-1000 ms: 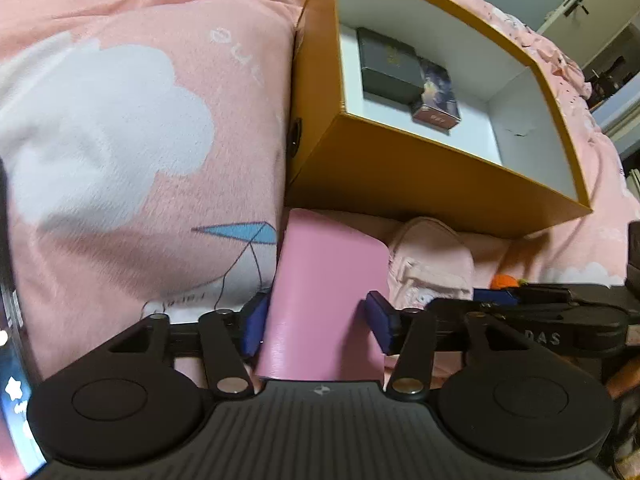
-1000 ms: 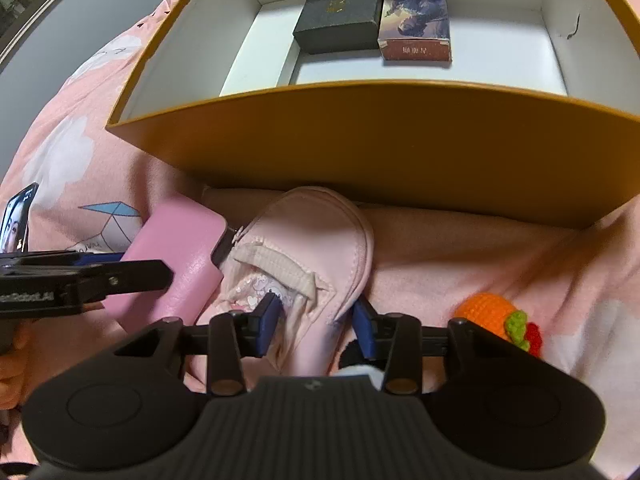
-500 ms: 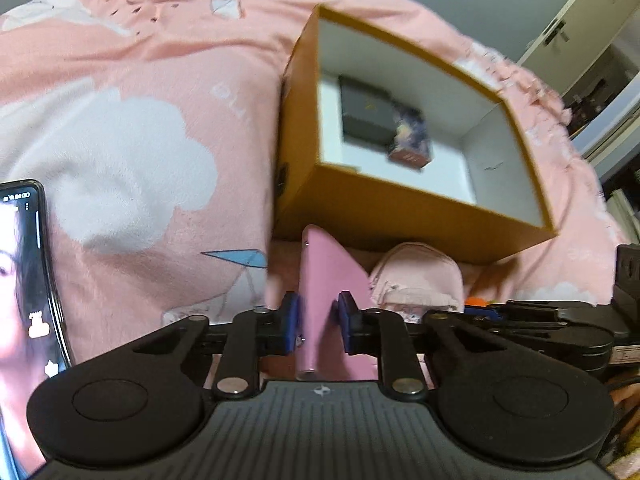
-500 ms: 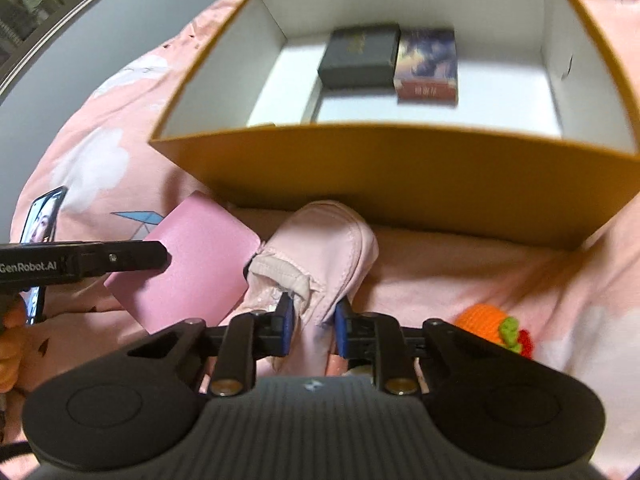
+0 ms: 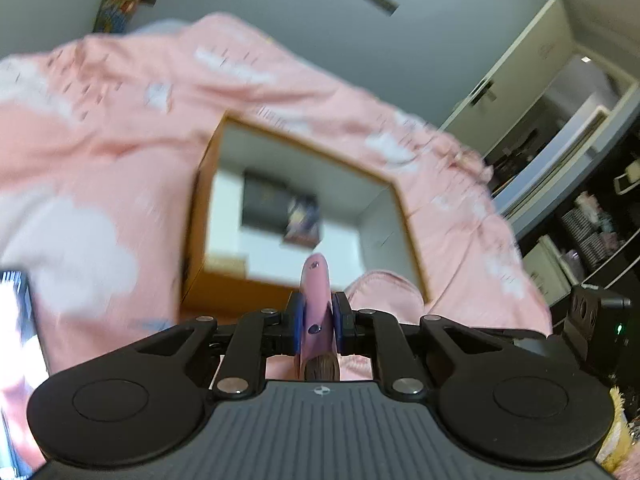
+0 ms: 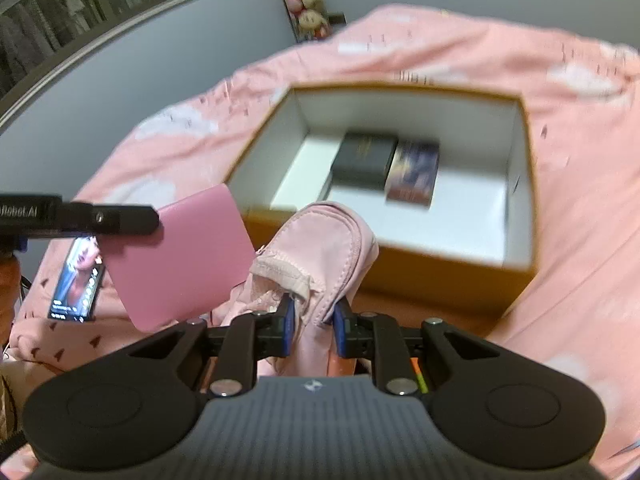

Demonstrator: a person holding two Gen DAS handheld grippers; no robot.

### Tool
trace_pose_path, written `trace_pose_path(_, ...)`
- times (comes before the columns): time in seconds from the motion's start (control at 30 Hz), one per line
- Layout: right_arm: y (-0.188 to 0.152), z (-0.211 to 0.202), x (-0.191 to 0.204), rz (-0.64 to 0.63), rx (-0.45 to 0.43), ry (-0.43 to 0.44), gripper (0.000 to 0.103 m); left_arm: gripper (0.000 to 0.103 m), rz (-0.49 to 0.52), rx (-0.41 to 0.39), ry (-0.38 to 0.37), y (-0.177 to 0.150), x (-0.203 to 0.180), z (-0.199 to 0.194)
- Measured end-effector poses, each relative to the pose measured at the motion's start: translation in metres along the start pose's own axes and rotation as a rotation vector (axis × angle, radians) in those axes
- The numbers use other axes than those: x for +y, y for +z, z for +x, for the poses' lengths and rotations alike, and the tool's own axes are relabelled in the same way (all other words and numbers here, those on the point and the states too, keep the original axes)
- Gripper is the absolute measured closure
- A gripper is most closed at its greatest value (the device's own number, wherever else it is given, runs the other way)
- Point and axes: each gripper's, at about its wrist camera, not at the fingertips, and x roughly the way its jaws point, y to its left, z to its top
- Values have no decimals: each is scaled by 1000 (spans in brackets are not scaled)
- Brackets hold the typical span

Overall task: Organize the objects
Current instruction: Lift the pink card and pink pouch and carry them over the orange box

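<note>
My left gripper [image 5: 316,322] is shut on a flat pink case [image 5: 315,292], held edge-on and lifted above the bed; the case also shows in the right wrist view [image 6: 188,256] as a pink rectangle. My right gripper [image 6: 312,320] is shut on a small pink shoe [image 6: 320,244], raised just in front of the orange box [image 6: 448,276]. The open box with white inside [image 5: 224,240] holds a black box [image 6: 366,158] and a dark printed pack [image 6: 414,174] side by side.
A pink cloud-print blanket [image 6: 580,184] covers the bed. A lit phone [image 6: 78,280] lies on it at the left. Shelves and a wardrobe [image 5: 560,120] stand at the right in the left wrist view. A grey wall [image 6: 140,64] is behind.
Both grippers closed on their objects and lifted them off the blanket. The pink case turned from flat to edge-on. The box now appears farther and lower in both views.
</note>
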Motion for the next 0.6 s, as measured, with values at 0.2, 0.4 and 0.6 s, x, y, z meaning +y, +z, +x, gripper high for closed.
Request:
trace_pose_path(0.2,35,-29,-25,22,-104,-29,82,87,-38,-92,-34,43,-11,17)
trace_pose_path(0.4,76,-20,-56,48,-108,-89,82,87,-125,-112,-30,68,-5,74)
trace_pose_path(0.6,81,21,-81,62,-54,-112,82,87,-221,12,37,52,17,148)
